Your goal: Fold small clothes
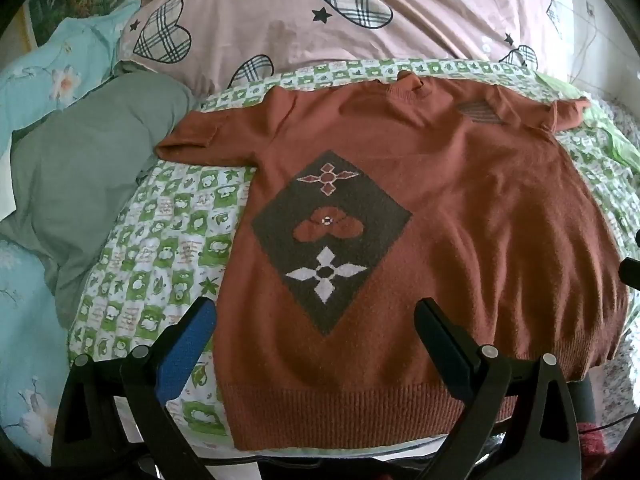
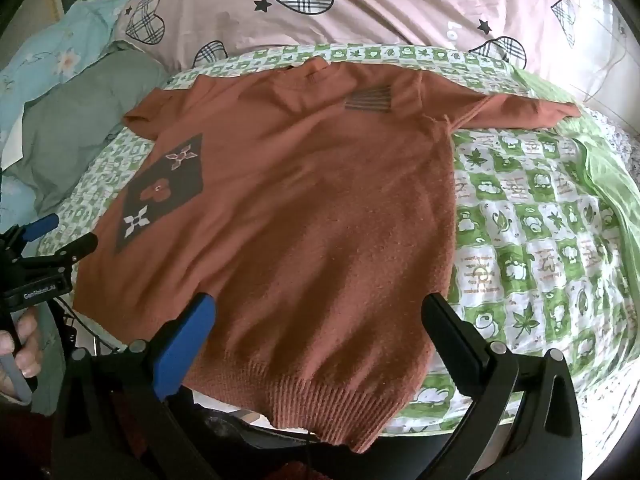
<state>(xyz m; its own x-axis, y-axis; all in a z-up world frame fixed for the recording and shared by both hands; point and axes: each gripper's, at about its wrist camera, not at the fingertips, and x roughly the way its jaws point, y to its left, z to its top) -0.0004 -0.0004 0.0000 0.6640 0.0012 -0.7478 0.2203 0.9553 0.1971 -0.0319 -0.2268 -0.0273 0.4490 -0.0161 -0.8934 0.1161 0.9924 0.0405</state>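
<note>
Rust-orange sweater (image 1: 440, 208) lies flat, unfolded; left gripper (image 1: 316, 332) and right gripper (image 2: 320, 328), at six o'clock, gape empty.

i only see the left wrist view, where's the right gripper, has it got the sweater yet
Observer: No. The right gripper is wide open above the sweater's ribbed hem, gripping nothing.
Operator: is the right-hand sleeve lying flat
Observer: Yes, that sleeve lies stretched out sideways on the green checked sheet.
Operator: how does my gripper look from outside
Observer: The left gripper is open at the sweater's left edge, with a hand on its handle.
</note>
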